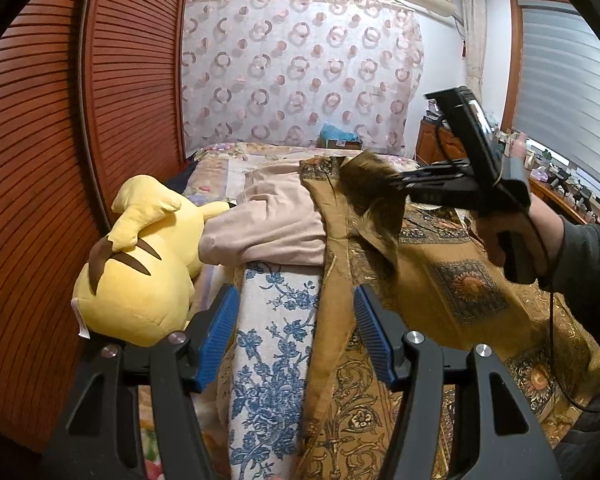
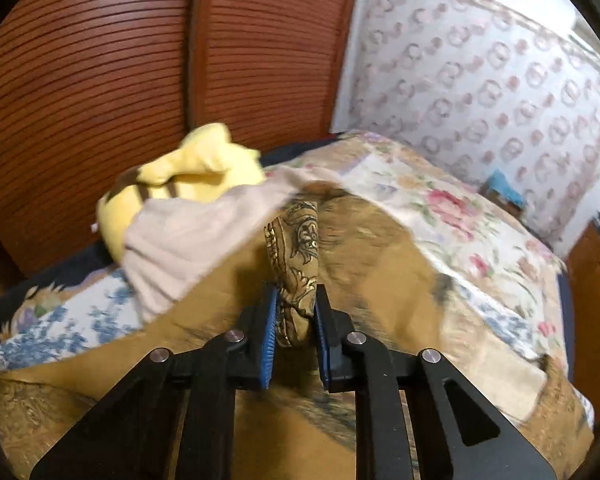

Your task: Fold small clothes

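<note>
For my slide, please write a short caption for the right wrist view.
Right gripper pinches a bunched fold of the mustard patterned cloth above the floral bedspread.

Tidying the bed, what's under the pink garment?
The pink garment lies over a blue-flowered cloth, touching the yellow plush and gold scarf. Anything else beneath it is covered.

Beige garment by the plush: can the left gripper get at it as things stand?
Probably yes. The left gripper is open and holds nothing, and the beige garment lies straight ahead on the bed, uncovered except its right edge, which runs under the gold patterned cloth.
</note>
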Demonstrator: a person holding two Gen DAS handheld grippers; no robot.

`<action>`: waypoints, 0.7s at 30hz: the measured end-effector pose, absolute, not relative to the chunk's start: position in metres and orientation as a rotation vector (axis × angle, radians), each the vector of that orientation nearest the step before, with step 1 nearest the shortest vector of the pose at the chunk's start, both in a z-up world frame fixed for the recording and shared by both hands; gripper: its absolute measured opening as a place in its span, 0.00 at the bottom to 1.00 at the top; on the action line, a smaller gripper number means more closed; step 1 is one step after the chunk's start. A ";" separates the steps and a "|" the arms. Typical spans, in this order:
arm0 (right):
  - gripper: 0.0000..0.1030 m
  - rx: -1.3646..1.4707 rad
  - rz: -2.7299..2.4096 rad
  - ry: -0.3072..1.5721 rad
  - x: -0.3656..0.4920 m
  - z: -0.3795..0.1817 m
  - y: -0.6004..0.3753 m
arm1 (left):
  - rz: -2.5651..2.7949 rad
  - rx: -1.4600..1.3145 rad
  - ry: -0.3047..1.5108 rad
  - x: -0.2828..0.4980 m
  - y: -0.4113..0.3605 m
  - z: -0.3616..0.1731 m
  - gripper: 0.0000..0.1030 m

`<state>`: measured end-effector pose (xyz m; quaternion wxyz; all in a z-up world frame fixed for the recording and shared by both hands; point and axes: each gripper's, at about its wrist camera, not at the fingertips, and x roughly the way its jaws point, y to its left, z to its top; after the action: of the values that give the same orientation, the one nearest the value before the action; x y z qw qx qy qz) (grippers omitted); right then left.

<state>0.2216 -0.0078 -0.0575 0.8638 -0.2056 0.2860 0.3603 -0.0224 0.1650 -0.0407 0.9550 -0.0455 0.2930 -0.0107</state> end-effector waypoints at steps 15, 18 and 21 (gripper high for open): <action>0.51 -0.289 0.664 0.643 0.217 -0.039 -0.131 | -0.084 -0.087 0.621 0.008 0.137 -0.042 0.57; 0.52 -0.265 0.654 0.670 0.208 -0.046 -0.162 | -0.091 -0.079 0.634 0.022 0.130 -0.042 0.57; 0.52 -0.270 0.635 0.696 0.202 -0.055 -0.190 | -0.108 -0.086 0.657 0.036 0.124 -0.042 0.57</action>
<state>0.2016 -0.1903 -0.0550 0.8824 -0.1295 0.3341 0.3049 0.0363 0.1243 -0.0421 0.9441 -0.0421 0.3225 -0.0530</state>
